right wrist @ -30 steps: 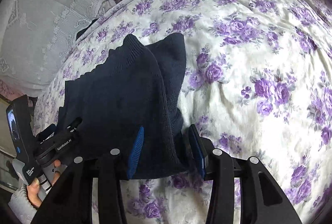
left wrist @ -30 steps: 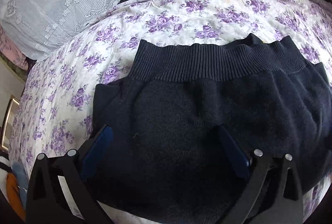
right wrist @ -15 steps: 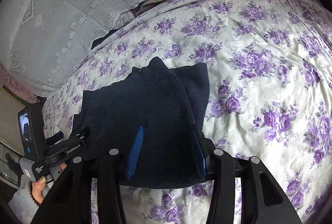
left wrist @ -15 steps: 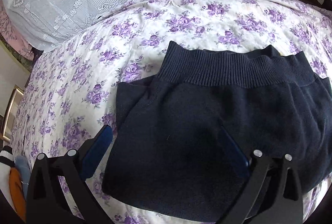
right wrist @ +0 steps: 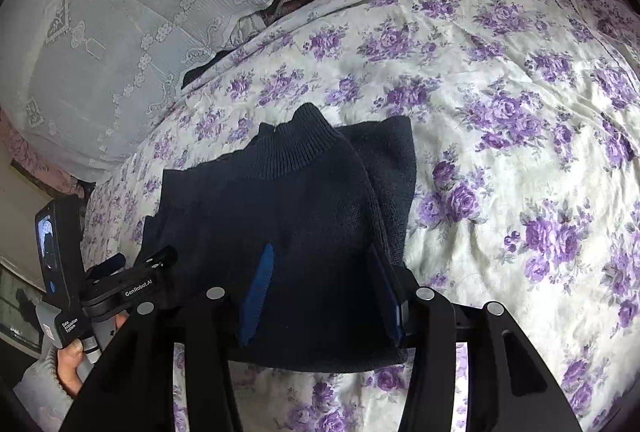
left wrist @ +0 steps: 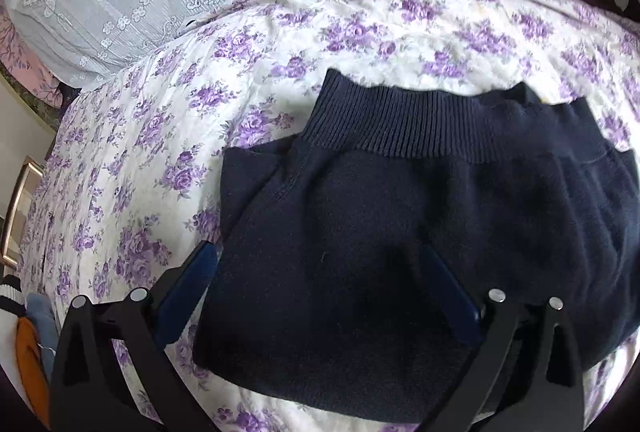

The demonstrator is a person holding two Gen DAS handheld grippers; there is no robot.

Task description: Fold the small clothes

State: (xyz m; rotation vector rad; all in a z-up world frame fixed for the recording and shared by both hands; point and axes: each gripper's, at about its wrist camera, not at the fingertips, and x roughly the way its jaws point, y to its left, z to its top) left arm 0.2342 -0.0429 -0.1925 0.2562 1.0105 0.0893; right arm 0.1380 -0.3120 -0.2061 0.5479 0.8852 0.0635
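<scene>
A folded navy sweater (left wrist: pixel 400 224) on the floral bedspread (left wrist: pixel 360 32) is being straddled at 6 o'clock by the wide-spread left gripper (left wrist: pixel 324 288) and right gripper (right wrist: pixel 320 284).

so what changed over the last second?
Both grippers backed away from the folded navy garment: more floral bedspread shows around it. Left gripper and right gripper stayed open over it. Garment kept its fold and place.
</scene>
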